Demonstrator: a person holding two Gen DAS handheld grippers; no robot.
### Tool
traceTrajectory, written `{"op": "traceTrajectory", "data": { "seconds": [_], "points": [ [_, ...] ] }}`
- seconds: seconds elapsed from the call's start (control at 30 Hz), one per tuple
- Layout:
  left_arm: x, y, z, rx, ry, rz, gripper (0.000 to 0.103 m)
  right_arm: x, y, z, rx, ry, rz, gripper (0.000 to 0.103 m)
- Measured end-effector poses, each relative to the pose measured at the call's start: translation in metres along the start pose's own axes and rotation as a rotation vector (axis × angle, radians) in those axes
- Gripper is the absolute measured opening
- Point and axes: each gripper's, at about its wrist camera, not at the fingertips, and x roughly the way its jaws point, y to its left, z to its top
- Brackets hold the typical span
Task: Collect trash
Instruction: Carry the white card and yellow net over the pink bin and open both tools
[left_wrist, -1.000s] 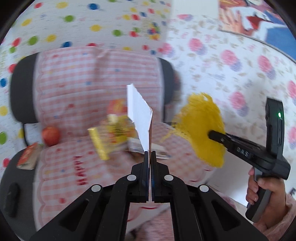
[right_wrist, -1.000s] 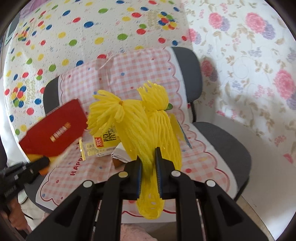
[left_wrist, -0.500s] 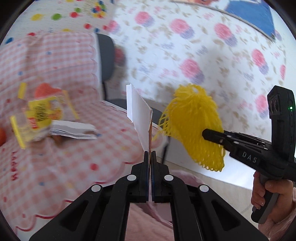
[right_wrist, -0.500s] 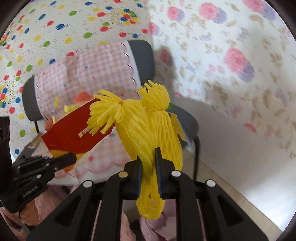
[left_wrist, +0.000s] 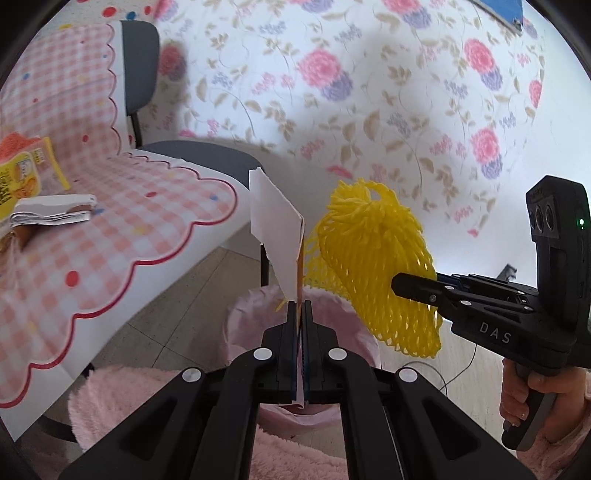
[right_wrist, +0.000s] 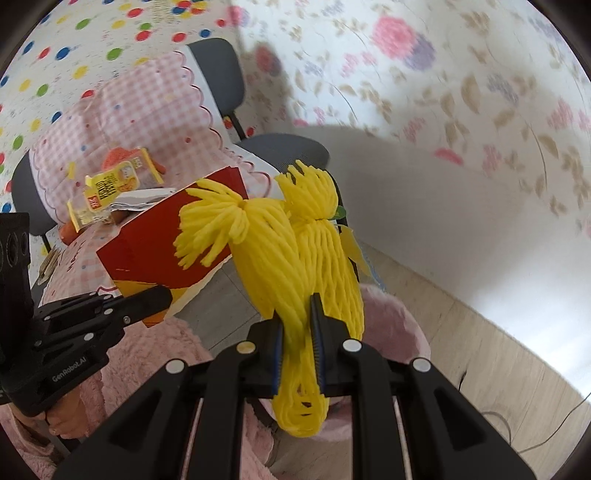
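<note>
Landmark: pink-lined bin (left_wrist: 258, 321), low and soft-rimmed, standing on pale wood-look floor (right_wrist: 498, 350) just beside the chair (left_wrist: 207, 158).

Directly above the bin's opening: left gripper (left_wrist: 300, 306), jaws pressed together on a flat cardboard carton (left_wrist: 275, 236), thin, stiff, upright, white on one face and red with a yellow strip on the other (right_wrist: 162, 243). Beside it, also over the bin: right gripper (right_wrist: 297, 306), clamped narrowly on a yellow foam fruit net (right_wrist: 295, 266), a squashed mesh sleeve with frayed, tufted ends, bulging out above and below the pads. Net and carton close together, whether touching cannot be told.

Between the camera and the bin's mouth: the gripper fingers, the carton and the net, hiding most of the liner. Fluffy pink sleeves (left_wrist: 122, 398) at the near edge of the bin.

To the left of the bin, on the chair seat: pink checked cloth (left_wrist: 110, 236) with scalloped red border, draped over seat and backrest, hanging toward the floor. On it, well apart from the bin: yellow snack wrapper (right_wrist: 107, 188), crinkled and shiny; folded white paper (left_wrist: 51, 214); something orange (right_wrist: 118, 158) behind the wrapper, blurred.

Behind the bin: floral sheet (left_wrist: 369, 92) on the wall; polka-dot sheet (right_wrist: 74, 44) behind the chair.
</note>
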Motion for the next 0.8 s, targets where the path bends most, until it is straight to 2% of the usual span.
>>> {"op": "traceTrajectory", "data": {
  "seconds": [0.3, 0.4, 0.43, 0.47, 0.5, 0.57, 0.7, 0.8],
  "points": [
    [0.026, -0.004, 0.003, 0.014, 0.045, 0.018, 0.004, 0.022, -0.02, -0.005, 0.055, 0.046, 0.009, 0.015],
    [0.034, -0.004, 0.005, 0.006, 0.054, 0.022, 0.004, 0.028, -0.025, -0.003, 0.061, 0.054, 0.001, 0.022],
    [0.036, -0.003, 0.006, 0.001, 0.058, 0.024, 0.004, 0.031, -0.027, -0.003, 0.065, 0.059, -0.002, 0.028],
    [0.037, -0.002, 0.007, -0.003, 0.059, 0.026, 0.005, 0.033, -0.029, -0.003, 0.067, 0.064, -0.005, 0.039],
    [0.037, 0.0, 0.007, -0.009, 0.058, 0.026, 0.007, 0.035, -0.03, -0.004, 0.066, 0.066, -0.003, 0.043],
    [0.033, 0.003, 0.007, -0.017, 0.047, 0.038, 0.011, 0.036, -0.03, -0.003, 0.067, 0.067, -0.009, 0.044],
    [0.021, 0.012, 0.011, -0.033, 0.011, 0.077, 0.037, 0.031, -0.028, 0.0, 0.057, 0.046, -0.014, 0.047],
    [0.009, 0.02, 0.014, -0.054, -0.027, 0.109, 0.04, 0.024, -0.025, 0.006, 0.043, 0.012, -0.025, 0.047]
  ]
}}
